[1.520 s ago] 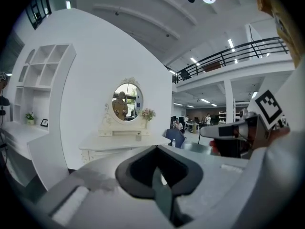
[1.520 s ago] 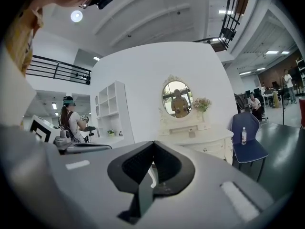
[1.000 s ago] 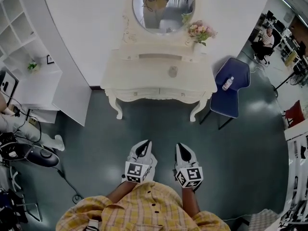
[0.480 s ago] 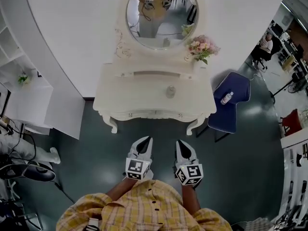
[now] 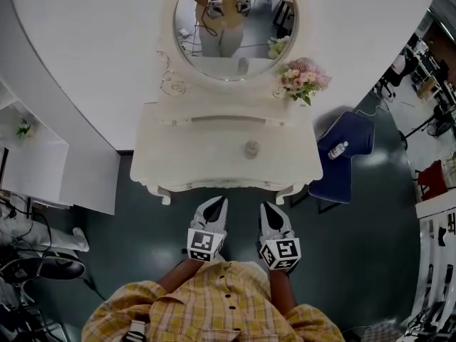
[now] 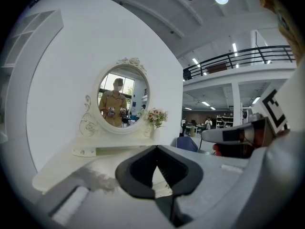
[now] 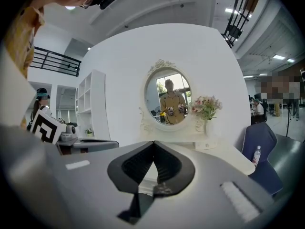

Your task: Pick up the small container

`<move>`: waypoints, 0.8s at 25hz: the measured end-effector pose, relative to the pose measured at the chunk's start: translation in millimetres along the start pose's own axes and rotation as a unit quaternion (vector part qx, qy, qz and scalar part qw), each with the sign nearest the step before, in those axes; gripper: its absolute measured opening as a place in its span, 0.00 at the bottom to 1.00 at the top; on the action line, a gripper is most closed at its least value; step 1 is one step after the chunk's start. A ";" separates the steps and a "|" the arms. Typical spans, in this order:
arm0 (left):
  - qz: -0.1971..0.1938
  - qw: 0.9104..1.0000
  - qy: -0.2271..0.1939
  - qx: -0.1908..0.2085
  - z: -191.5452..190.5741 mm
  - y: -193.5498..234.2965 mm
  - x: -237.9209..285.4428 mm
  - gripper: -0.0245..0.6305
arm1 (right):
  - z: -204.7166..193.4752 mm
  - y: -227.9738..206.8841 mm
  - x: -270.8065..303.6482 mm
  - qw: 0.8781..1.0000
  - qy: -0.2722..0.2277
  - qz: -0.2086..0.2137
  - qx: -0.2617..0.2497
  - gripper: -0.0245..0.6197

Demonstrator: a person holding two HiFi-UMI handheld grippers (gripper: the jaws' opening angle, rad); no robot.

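Note:
A small round container (image 5: 251,148) sits on the white dressing table (image 5: 185,155), right of its middle. My left gripper (image 5: 219,202) and right gripper (image 5: 265,207) hang side by side over the floor just short of the table's front edge. Both point at the table, jaws shut with tips touching and nothing between them. In the left gripper view the left gripper (image 6: 156,148) faces the table top (image 6: 86,166). In the right gripper view the right gripper (image 7: 153,143) faces the oval mirror (image 7: 167,99); the container is hidden behind the jaws.
An oval mirror (image 5: 231,20) and a vase of pink flowers (image 5: 303,77) stand at the table's back. A blue chair (image 5: 342,152) with a bottle (image 5: 337,150) on it stands at the right. White shelving (image 5: 43,155) is at the left, cables and gear (image 5: 28,262) on the floor.
The person has stepped toward the dressing table; it sits closer and lower in the head view. Both grippers stay shut and side by side.

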State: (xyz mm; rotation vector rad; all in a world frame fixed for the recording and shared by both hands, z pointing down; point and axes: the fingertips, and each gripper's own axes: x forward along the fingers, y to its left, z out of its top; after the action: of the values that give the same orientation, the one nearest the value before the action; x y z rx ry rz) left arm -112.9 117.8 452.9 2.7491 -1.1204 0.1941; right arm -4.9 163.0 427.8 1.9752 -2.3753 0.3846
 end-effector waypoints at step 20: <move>0.024 0.999 0.038 0.006 5.8 15.0 107.4 0.04 | 18.3 -81.2 97.2 0.999 0.026 0.034 0.014 0.03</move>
State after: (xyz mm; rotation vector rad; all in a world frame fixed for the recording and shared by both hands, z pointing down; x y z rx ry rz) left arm -46.8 33.0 468.3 2.7027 -1.1682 0.3112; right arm 57.6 52.1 441.3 1.8752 -2.4227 0.4672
